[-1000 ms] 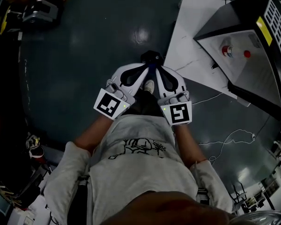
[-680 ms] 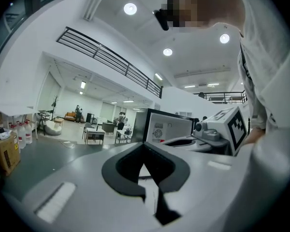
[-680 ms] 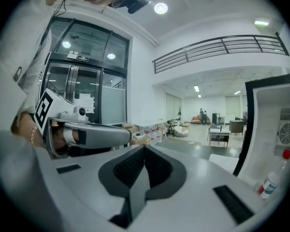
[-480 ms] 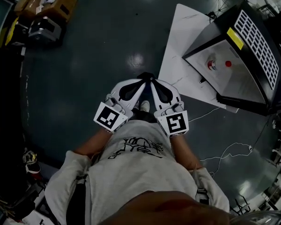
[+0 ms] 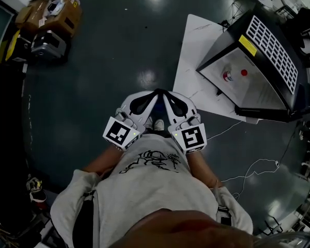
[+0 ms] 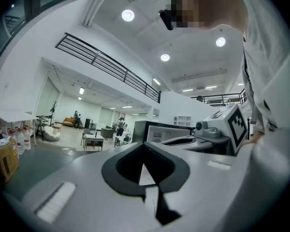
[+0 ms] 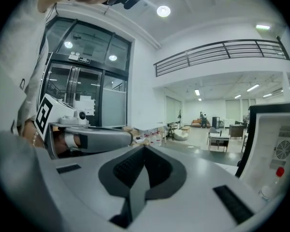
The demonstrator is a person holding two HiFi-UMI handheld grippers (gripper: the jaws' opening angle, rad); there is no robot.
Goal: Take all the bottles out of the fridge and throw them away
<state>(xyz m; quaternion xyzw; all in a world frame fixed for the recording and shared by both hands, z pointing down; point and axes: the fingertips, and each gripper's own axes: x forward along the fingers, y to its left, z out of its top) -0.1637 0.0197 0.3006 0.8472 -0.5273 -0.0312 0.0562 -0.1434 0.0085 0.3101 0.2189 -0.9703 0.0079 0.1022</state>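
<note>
We hold both tools close in front of our chest, their smooth white shells narrowing to dark tips that nearly touch each other above the floor. The left gripper (image 5: pixel 154 93) is clenched: in its own view the ribbed black pads curve out into a rounded hollow and meet at a point, with nothing between them. The right gripper (image 5: pixel 164 94) is likewise pressed together on nothing, its grooved pads closing into the same heart-shaped outline. Each carries a boxy cube printed with square black-and-white markers (image 5: pixel 121 132). Ahead and to our right stands the fridge (image 5: pixel 261 89), a black-cased box with a pale, matte interior and a white grid of vents along its top. Inside it, well apart from both grippers, sits a small clear bottle (image 5: pixel 227 76) with a red cap and a coloured band; just beside it is a small round red thing (image 5: pixel 244 72) that we cannot identify. The fridge rests on a flat white slab (image 5: pixel 194 61) with faint grey veins like marble. Around it the floor (image 5: pixel 103 50) is dark and glossy, catching round reflections of the ceiling lamps. Brown cardboard boxes (image 5: pixel 57 12) sit at the far left, and thin pale cables (image 5: pixel 248 159) loop over the floor to our right.
</note>
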